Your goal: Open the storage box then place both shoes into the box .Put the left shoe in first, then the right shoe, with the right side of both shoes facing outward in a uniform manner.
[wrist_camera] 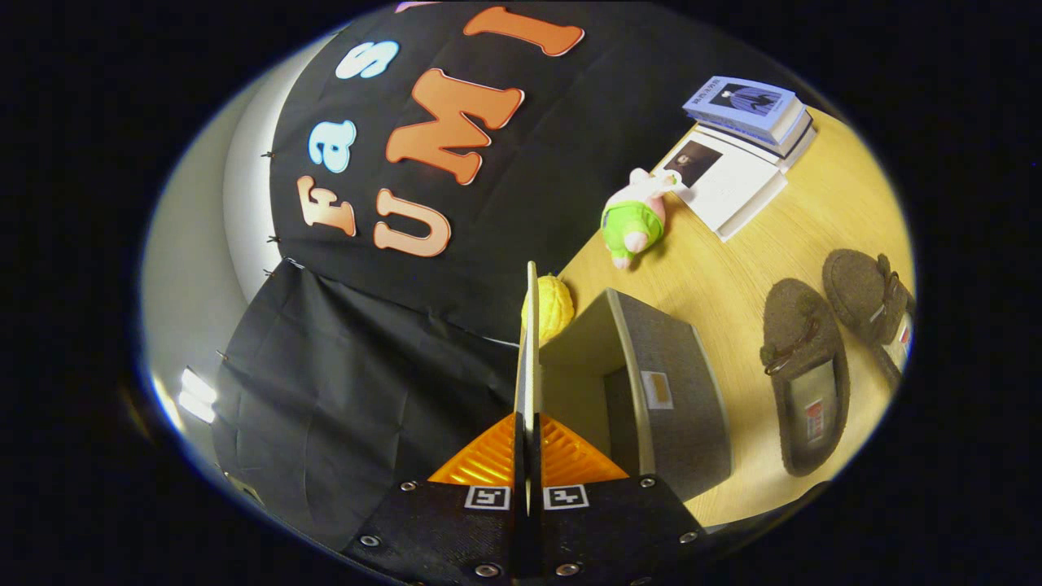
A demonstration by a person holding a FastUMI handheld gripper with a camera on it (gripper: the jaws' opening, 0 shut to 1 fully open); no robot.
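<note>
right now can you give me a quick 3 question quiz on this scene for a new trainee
1. True or false: both shoes already lie inside the storage box.
2. What is the gripper clamped on? A) a shoe B) the box's lid C) the plush toy
3. Fill in: the yellow toy sits just beyond the box, against the booth's ____.

Key:
1. False. Both shoes lie on the table beside the box.
2. B. The fingers are shut on the thin lid, held edge-on and raised off the open box.
3. Wall.
</note>
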